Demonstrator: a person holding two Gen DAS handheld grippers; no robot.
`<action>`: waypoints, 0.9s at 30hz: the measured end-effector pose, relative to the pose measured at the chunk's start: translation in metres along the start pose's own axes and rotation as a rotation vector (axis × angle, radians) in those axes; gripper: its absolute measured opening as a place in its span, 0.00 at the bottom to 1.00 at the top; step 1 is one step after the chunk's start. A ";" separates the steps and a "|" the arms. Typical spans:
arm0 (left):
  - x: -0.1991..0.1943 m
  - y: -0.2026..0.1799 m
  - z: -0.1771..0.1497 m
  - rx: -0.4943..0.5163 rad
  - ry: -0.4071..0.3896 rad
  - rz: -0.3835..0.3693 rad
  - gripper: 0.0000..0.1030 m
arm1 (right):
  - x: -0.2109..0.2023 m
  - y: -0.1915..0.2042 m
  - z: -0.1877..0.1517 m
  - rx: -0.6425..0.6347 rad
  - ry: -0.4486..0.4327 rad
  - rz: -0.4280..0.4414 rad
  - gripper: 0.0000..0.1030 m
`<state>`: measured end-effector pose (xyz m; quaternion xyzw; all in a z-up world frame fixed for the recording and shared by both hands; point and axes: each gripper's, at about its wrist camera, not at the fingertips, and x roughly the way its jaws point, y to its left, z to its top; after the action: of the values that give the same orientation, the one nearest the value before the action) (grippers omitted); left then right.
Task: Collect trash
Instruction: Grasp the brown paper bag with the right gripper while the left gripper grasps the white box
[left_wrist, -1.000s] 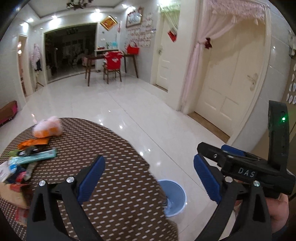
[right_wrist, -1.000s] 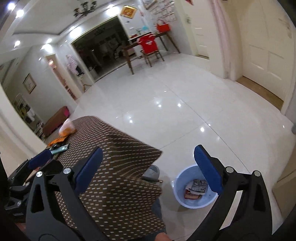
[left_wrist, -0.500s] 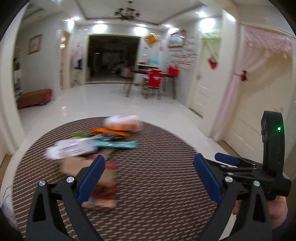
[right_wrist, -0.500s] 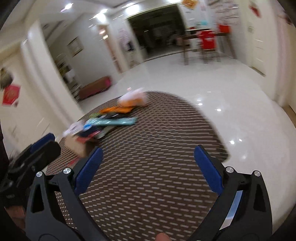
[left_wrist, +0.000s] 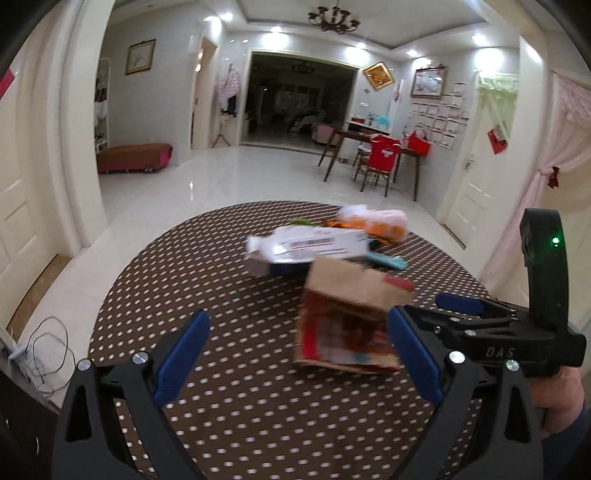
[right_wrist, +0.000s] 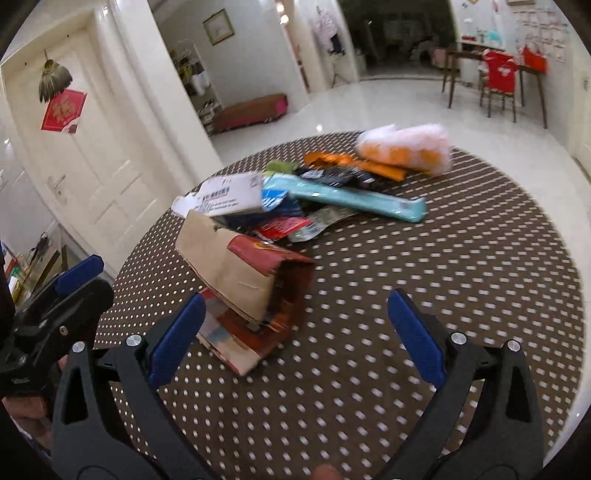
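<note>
Tabletop trash pile (left_wrist: 332, 266) now fills both views.

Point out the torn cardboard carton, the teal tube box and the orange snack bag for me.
torn cardboard carton (right_wrist: 236, 275), right wrist view, brown flap.
teal tube box (right_wrist: 354, 201), right wrist view, middle of its long side.
orange snack bag (right_wrist: 404, 149), right wrist view, bag's centre.

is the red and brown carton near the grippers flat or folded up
Folded up, partly crushed: in the right wrist view the carton bends into a tent shape with a hollow opening underneath, resting on the dotted tablecloth.
</note>
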<state>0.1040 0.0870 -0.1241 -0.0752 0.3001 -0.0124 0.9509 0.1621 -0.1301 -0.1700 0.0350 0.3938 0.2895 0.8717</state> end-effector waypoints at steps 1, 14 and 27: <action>0.001 0.005 -0.004 -0.012 0.005 0.007 0.92 | 0.007 0.002 0.001 -0.004 0.010 0.006 0.94; 0.021 0.035 -0.006 -0.057 0.049 0.059 0.92 | 0.046 0.010 0.014 -0.043 0.067 0.134 0.52; 0.070 0.007 0.018 0.016 0.100 0.032 0.92 | -0.018 -0.030 -0.013 0.008 -0.037 0.036 0.44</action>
<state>0.1718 0.0918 -0.1509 -0.0619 0.3482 -0.0032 0.9354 0.1576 -0.1673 -0.1757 0.0508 0.3780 0.3029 0.8734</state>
